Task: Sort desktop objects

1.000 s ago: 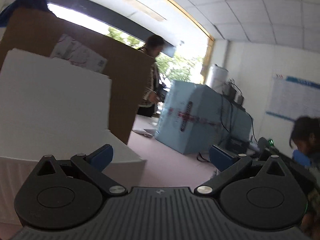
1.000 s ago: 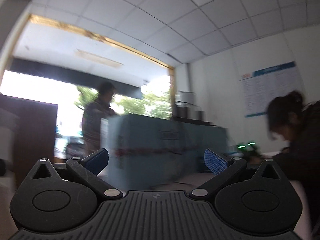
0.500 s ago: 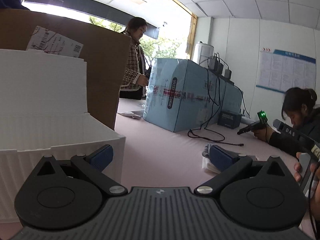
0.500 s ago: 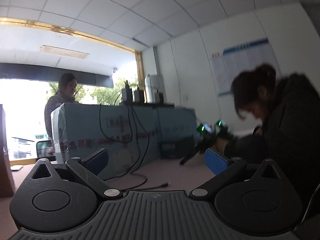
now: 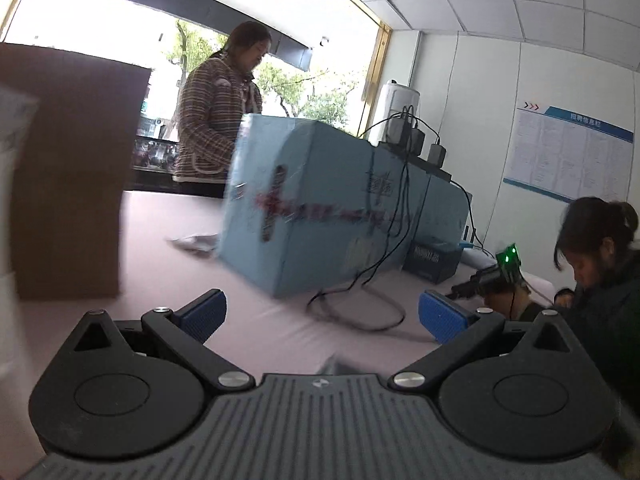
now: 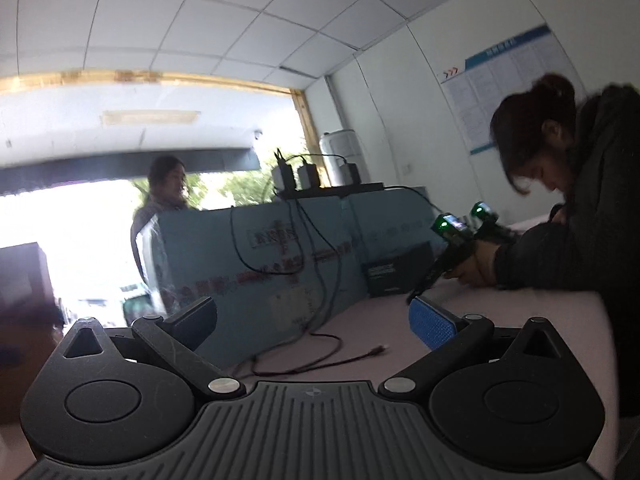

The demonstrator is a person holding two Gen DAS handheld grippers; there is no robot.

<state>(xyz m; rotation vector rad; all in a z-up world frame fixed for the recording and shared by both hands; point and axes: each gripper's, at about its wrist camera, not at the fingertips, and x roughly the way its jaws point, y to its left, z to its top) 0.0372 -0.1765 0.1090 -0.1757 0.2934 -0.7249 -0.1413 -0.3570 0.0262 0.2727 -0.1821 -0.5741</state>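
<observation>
Two grippers level above table (image 5: 280, 336), left gripper (image 5: 322, 314) spread empty, right gripper (image 6: 314, 322) likewise.

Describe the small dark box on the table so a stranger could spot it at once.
Find the long light-blue carton lying across the pink table. The small dark box sits at its right end. It alone is near-black, with pale lettering.

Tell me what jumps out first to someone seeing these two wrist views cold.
The big light-blue wrapped box with red markings dominates the middle of the pink table, black cables trailing down its front from chargers on top. At the right, a seated person in dark clothing bends over handheld devices with green lights. Both the left gripper and the right gripper stand open and empty.
</observation>
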